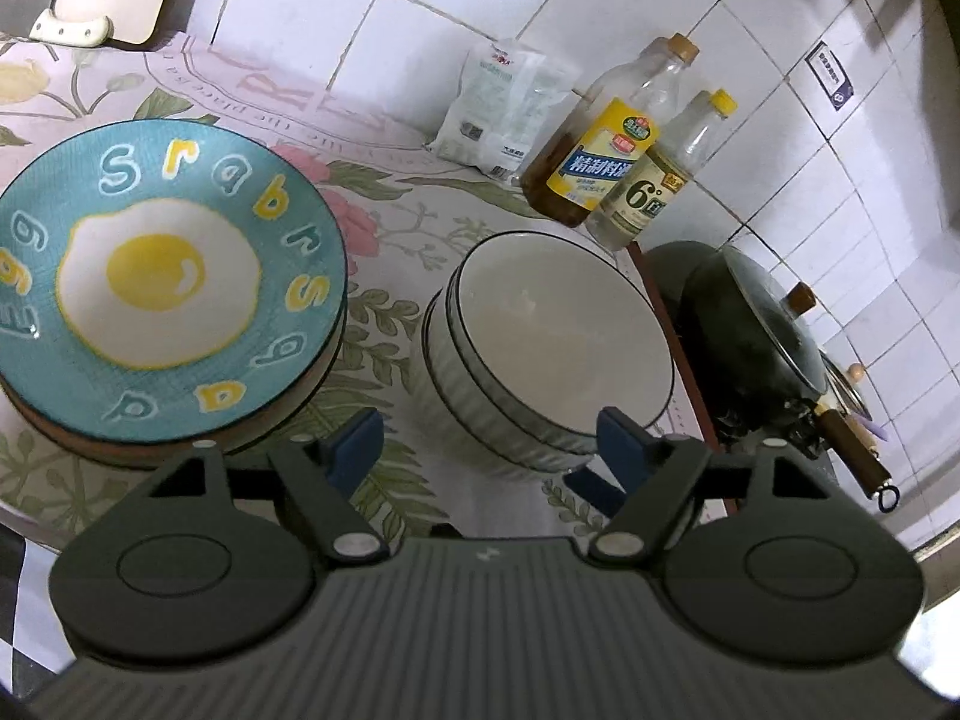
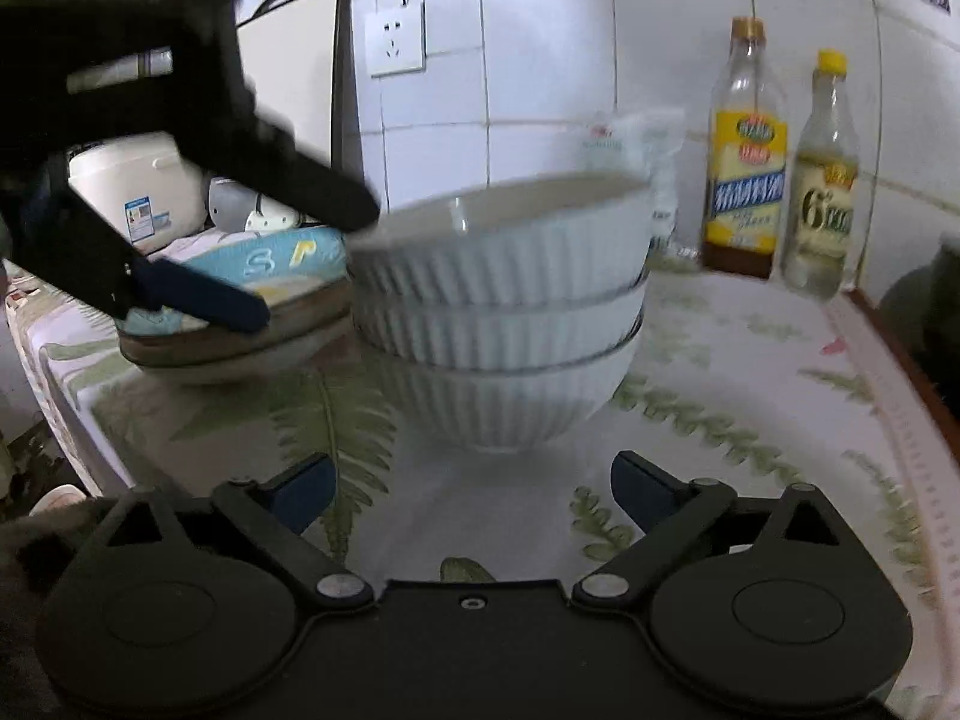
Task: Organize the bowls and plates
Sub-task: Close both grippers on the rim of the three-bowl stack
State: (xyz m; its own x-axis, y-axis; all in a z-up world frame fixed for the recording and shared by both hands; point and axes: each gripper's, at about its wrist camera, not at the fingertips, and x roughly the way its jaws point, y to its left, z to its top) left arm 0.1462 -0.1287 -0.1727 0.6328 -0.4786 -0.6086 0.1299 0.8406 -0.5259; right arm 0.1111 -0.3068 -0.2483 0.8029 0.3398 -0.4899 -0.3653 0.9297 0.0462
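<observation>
Left wrist view has my left claw (image 1: pixel 489 441) spread wide and empty, hanging above the desk (image 1: pixel 408 222) over the gap between the plate stack (image 1: pixel 162 264) and the bowl stack (image 1: pixel 552 336), its right finger over the near rim of the top bowl. From the right wrist, my right claw (image 2: pixel 471 492) is also released and empty, low in front of the three ribbed white bowls nested together; the egg-print plate lies on top of at least one brown-rimmed plate just to their left. Both piles look already sorted, so I judge the organizing is near its end, or I am between picks. If anything is left, the next move calls for lining a claw on a rim and closing squarely, since glazed rims may slip. How many plates lie under the top one I cannot tell. The right wrist view is blurred, and the left claw's dark body blocks its upper left corner. The dark pot (image 1: pixel 756 324) beside the desk is partly cut off
</observation>
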